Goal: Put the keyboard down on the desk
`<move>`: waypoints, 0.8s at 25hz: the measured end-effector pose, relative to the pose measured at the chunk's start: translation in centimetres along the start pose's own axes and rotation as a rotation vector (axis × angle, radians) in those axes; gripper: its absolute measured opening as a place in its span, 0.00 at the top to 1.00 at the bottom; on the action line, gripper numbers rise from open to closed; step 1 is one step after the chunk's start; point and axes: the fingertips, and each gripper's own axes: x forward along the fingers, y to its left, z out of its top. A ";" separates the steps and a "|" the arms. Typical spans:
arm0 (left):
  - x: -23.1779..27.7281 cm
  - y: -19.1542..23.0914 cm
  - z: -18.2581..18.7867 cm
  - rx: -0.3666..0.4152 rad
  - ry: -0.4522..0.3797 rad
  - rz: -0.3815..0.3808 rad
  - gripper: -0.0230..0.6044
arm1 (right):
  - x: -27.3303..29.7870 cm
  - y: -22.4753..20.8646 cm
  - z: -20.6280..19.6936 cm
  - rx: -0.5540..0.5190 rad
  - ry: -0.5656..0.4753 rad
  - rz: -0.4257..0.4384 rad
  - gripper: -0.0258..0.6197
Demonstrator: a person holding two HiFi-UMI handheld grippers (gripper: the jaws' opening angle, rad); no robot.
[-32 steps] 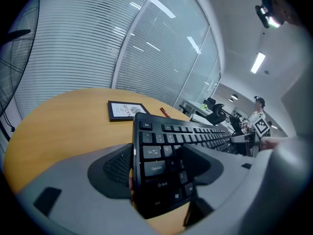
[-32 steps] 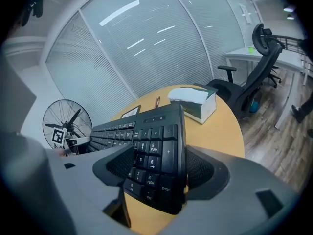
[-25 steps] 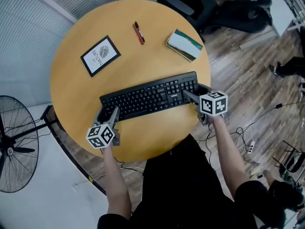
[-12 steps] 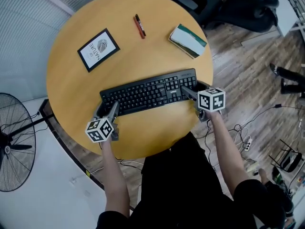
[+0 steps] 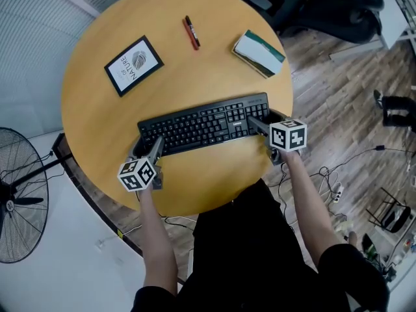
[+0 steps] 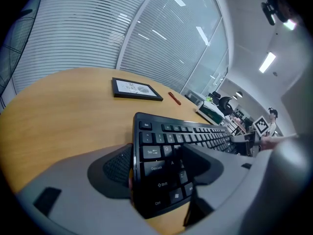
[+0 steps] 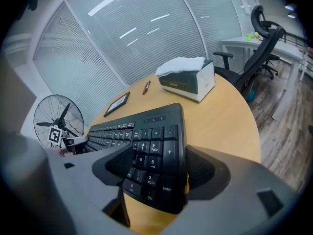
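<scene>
Jaws: left gripper [image 6: 156, 164], right gripper [image 7: 160, 168] pinch keyboard [image 5: 203, 125] ends | long axis left–right — numpad rightward

The place is an office. Glazed partition walls [image 7: 146, 38] with slatted blinds enclose the room, a black swivel chair [image 7: 257, 58] stands by a white desk [image 7: 242, 44], and strip lights [image 6: 267, 62] run along the ceiling. A round wooden bench [image 5: 97, 135] sits on wood-plank flooring [image 5: 331, 90], with a pedestal fan [image 5: 16, 197] beside it.
</scene>
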 end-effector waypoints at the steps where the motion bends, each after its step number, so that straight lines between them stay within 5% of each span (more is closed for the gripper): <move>1: 0.1 0.0 0.0 0.000 0.002 0.000 0.47 | 0.0 -0.1 0.0 0.001 0.001 -0.003 0.45; 20: 0.7 -0.1 -1.4 -0.018 0.029 0.001 0.47 | 0.4 -1.1 -0.9 0.009 0.011 -0.041 0.45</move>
